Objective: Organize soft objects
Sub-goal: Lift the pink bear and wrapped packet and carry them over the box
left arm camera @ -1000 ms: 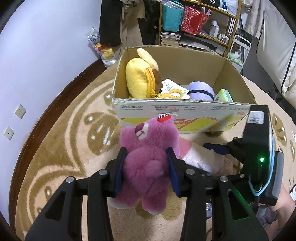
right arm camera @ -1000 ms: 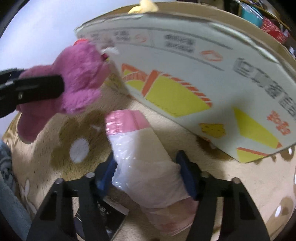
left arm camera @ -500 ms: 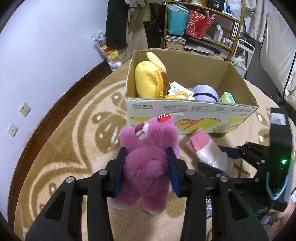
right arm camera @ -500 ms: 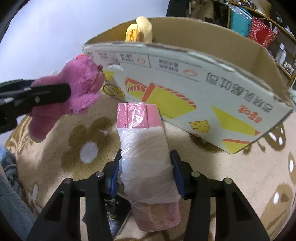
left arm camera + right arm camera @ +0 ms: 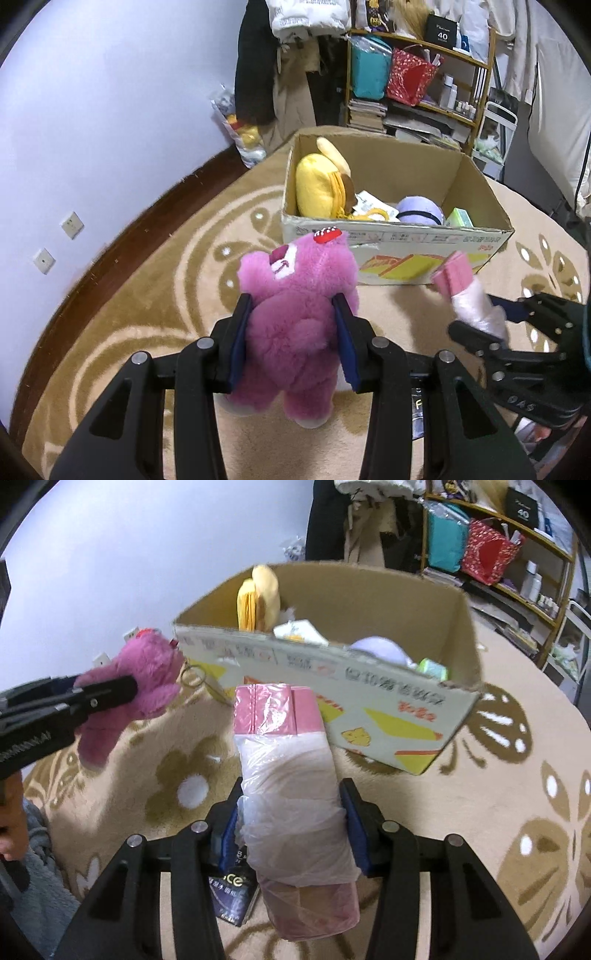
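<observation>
My left gripper (image 5: 291,343) is shut on a pink plush bear (image 5: 295,314), held above the carpet in front of the cardboard box (image 5: 391,236). The bear (image 5: 136,679) and the left gripper (image 5: 107,694) also show at the left of the right wrist view. My right gripper (image 5: 291,827) is shut on a pink pack wrapped in clear plastic (image 5: 291,771), lifted off the floor before the box (image 5: 332,672). That pack (image 5: 465,291) appears at the right in the left wrist view. Inside the box lie a yellow plush (image 5: 321,184), a lilac round plush (image 5: 421,212) and a small green pack (image 5: 460,218).
A patterned beige rug (image 5: 177,266) covers the floor beside a pale wall (image 5: 92,110). Cluttered shelves (image 5: 417,74) and hanging clothes (image 5: 258,74) stand behind the box. A dark booklet (image 5: 232,893) lies on the rug under my right gripper. A person's grey sleeve (image 5: 33,849) is at the lower left.
The right gripper has closed on the pink pack and lifted it off the rug. Both grippers have risen, so the box's inside shows more.
</observation>
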